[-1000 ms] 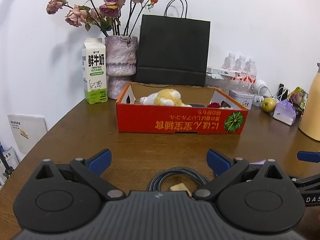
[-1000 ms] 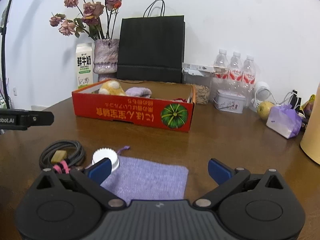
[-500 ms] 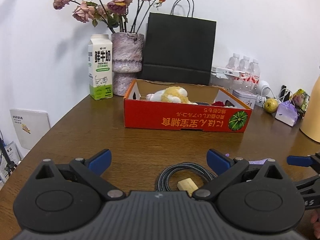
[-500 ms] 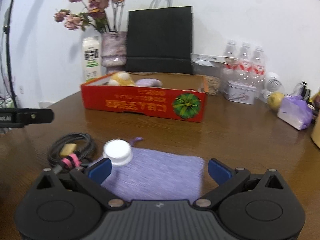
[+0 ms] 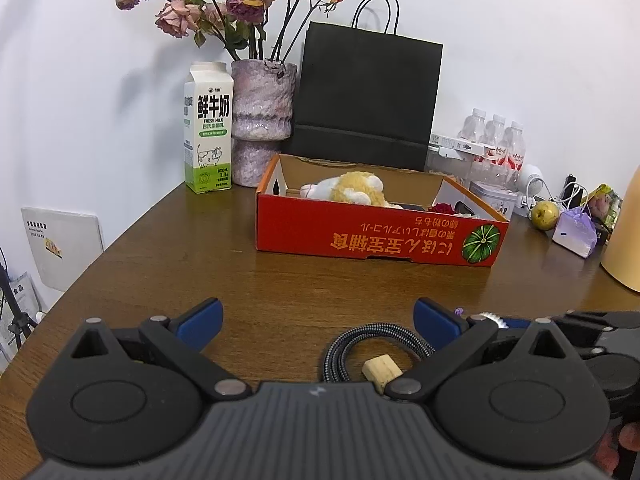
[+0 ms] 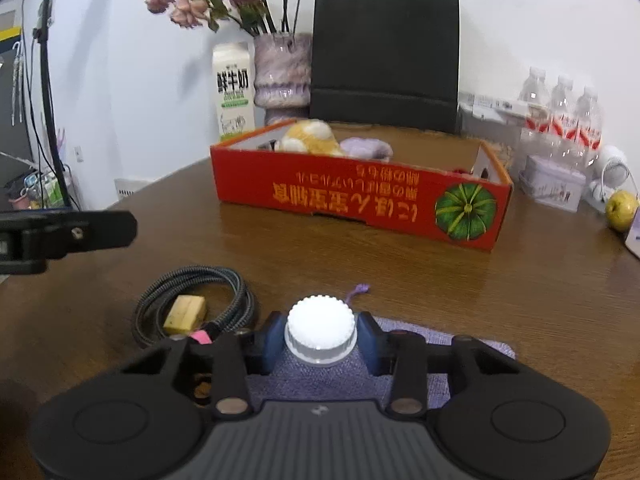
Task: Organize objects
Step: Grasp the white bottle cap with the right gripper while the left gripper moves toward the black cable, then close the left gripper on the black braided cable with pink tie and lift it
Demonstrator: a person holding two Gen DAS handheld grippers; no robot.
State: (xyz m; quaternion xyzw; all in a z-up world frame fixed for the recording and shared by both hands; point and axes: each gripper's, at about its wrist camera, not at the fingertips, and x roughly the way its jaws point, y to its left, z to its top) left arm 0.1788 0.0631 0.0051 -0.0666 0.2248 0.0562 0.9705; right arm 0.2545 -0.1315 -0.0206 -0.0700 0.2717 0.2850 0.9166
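Right gripper (image 6: 320, 334) on white ribbed cap (image 6: 320, 330)
Jaws just closed, pads against cap's sides, over purple pouch (image 6: 444, 340); left gripper (image 5: 318, 318) jaws wide open, empty, beside coiled cable (image 5: 360, 340).

Two low wrist views toward one shared red box (image 5: 376, 236), close.

My right gripper (image 6: 320, 336) tilts downward, its blue fingers (image 6: 271, 334) having just been closing, now pressed on either side of a white cap (image 6: 320, 330). My left gripper (image 5: 318, 318) hovers with fingers spread wide.
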